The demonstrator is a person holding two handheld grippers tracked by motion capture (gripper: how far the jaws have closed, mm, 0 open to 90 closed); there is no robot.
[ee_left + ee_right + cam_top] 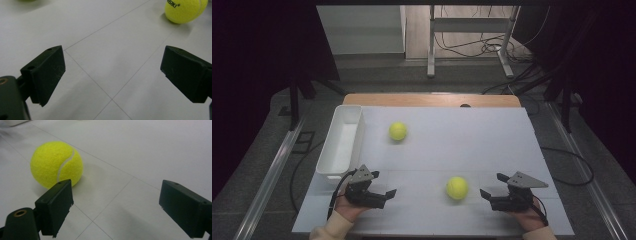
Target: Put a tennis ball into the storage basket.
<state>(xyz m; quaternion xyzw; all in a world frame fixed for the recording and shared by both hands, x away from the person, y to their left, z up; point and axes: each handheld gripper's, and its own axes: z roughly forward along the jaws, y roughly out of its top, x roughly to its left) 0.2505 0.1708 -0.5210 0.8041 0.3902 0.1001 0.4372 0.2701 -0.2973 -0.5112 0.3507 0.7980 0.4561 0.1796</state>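
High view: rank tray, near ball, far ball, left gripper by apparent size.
1. Tray, clearly largest.
2. Left gripper, open and empty.
3. Near ball.
4. Far ball.
The near ball looks only slightly bigger, probably because it's closer to the camera; they may be the same size.

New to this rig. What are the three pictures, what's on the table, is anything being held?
A person holds a two-fingered hand tool in each hand. The high view looks down on the white table: left gripper and right gripper, both open and holding nothing. Each of the other two pictures comes from a camera riding on one gripper, looking along its black fingers. On the table lie a near tennis ball, close to the right gripper, a far tennis ball, and a white bin at the left edge.
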